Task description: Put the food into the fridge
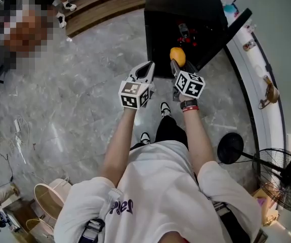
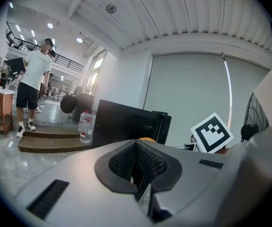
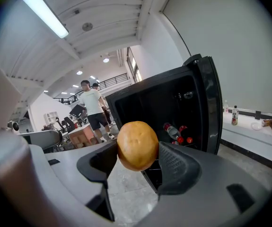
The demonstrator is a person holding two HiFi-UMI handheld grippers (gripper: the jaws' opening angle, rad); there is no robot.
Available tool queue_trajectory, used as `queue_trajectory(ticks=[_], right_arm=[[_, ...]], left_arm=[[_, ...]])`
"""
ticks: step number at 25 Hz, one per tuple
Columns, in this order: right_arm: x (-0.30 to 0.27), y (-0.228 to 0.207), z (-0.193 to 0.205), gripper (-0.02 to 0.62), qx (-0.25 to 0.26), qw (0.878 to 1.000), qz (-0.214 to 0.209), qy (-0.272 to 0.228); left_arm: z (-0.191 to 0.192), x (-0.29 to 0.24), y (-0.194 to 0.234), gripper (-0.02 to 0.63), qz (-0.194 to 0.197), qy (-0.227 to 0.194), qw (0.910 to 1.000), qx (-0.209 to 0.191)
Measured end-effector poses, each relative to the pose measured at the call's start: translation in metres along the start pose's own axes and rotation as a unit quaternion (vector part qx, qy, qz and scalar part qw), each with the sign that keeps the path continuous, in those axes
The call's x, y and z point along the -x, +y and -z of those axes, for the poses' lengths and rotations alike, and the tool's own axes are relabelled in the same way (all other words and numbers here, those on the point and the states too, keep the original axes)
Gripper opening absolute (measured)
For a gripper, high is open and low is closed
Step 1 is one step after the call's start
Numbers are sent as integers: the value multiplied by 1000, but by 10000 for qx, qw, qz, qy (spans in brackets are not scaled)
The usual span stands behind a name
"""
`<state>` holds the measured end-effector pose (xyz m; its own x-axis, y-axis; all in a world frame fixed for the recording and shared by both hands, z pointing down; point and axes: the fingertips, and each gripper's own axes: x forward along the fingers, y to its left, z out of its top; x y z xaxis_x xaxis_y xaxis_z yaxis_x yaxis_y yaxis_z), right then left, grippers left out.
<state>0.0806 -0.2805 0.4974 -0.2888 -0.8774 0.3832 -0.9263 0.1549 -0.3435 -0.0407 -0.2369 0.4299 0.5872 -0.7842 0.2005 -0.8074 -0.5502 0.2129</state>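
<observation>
A small black fridge [image 1: 185, 19] stands on the floor ahead with its door [image 1: 225, 34] swung open to the right. My right gripper [image 1: 177, 61] is shut on a round orange fruit [image 3: 137, 145] and holds it just in front of the open compartment [image 3: 164, 112]. Red-capped bottles [image 3: 176, 132] lie inside the fridge. My left gripper [image 1: 146, 71] hangs beside the right one, shut, with nothing between its pads [image 2: 145, 164]. In the left gripper view the fridge [image 2: 126, 124] shows ahead, closed side on.
A long white counter [image 1: 259, 90] runs along the right wall with small items on it. A standing fan [image 1: 282, 178] is at the lower right. A water bottle [image 2: 85, 126] rests on wooden steps [image 2: 50, 143]. People stand at the back left [image 2: 31, 86].
</observation>
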Motion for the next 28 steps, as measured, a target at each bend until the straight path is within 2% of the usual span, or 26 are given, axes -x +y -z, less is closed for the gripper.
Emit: queue_trajectory(ticks=[19,28], right_arm=[[-89,-32,23,290,23,9995,-29,320],[-122,-44,38,290,16,9990,-29,453]], left_arm=[[34,-61,35,17,156,352,9991,159],[45,-82,51,17,173,444,9988,108]])
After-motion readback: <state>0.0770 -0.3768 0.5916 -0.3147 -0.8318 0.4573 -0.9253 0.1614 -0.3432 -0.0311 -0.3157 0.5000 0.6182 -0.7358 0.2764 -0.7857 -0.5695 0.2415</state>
